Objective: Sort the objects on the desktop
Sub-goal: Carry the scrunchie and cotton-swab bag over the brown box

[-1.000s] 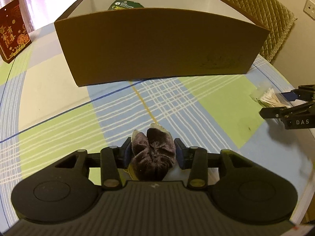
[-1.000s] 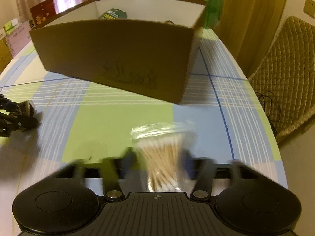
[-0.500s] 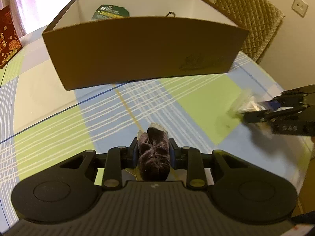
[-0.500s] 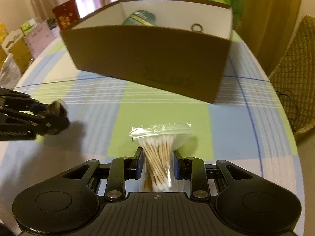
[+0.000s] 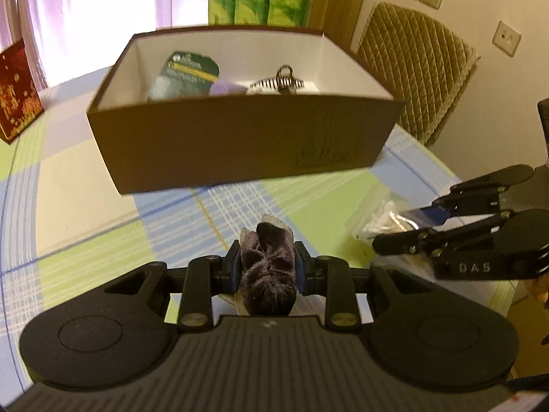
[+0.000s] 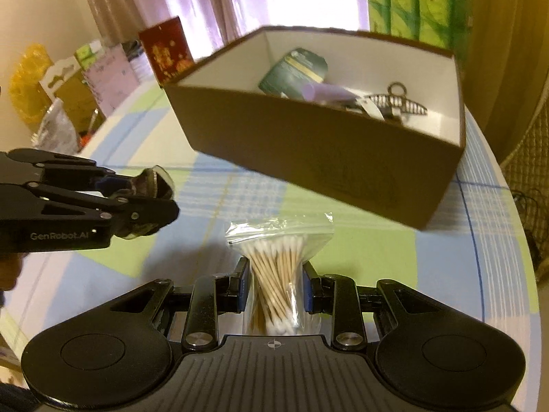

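Both claws were loaded and lifted off the surface point(image 5: 85, 213), presumably so that the two items could be carried to the box together and dropped in from above. The left claw point(image 5: 267, 267) was clenched on a dark plush pouch point(image 5: 269, 271), pinched at its middle between the blue pads so that its soft bulk bulged out on either side; the jaws had closed on it only just before. The right claw point(image 6: 274, 290) gripped a clear zip bag of cotton swabs point(image 6: 278, 267) around its waist, the sealed top fanning out beyond the fingertips, and its jaws too had drawn in a little within the last moment. Each claw showed in the other's view, side by side and apart.

The open brown cardboard box point(image 5: 240, 144) stood on the far part of the checked surface, beyond both claws. Inside it already lay a dark green packet point(image 6: 293, 70), a lilac tube-like item point(image 6: 326, 92) and a hair claw clip point(image 6: 394, 104) toward the right. Space remained along the near inside wall, which seemed the likely landing place for the pouch and swabs.
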The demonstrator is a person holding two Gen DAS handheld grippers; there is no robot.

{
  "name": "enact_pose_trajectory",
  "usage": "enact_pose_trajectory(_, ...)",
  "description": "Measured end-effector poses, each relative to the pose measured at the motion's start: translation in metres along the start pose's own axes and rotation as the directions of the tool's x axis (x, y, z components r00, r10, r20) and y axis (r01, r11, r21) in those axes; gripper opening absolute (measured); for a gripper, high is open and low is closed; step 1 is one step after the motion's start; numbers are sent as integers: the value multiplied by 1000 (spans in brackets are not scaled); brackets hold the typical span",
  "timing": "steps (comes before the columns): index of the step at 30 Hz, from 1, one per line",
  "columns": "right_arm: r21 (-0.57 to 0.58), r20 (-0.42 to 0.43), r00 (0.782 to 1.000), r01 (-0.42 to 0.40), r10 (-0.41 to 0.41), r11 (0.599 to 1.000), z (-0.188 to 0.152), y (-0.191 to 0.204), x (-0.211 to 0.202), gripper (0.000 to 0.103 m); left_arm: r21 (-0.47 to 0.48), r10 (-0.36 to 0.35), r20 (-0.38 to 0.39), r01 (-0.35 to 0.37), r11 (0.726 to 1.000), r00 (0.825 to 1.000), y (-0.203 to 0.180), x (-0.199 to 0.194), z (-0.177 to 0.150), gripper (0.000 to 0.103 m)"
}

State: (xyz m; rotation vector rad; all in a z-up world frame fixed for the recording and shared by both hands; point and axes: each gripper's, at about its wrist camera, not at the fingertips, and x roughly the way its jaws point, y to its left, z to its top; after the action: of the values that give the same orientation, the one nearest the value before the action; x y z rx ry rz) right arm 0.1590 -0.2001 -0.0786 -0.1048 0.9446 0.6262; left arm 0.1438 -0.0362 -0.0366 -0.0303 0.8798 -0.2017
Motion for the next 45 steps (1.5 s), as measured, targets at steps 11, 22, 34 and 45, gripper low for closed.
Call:
enact_pose_trajectory(11, 3, 105, 993, -55, 54, 999, 54, -14, -24, 27, 6, 9, 101, -10, 1000, 995, 10, -20, 42, 25)
enact_pose_trajectory(22, -31, 190, 982, -6, 12, 999, 107, -45, -37, 27, 39, 43, 194, -52, 998, 980, 30, -23, 99, 25)
enact_pose_trajectory(34, -34, 115, 993, -2, 6, 999, 158, -86, -3, 27, 120, 85, 160, -105, 987, 984, 50, 13, 152, 25)
enact_pose_trajectory(45, -62, -96, 995, 4, -10, 998, 164, -110, 56, 27, 136, 102, -33, -96, 986, 994, 79, 78, 165, 25)
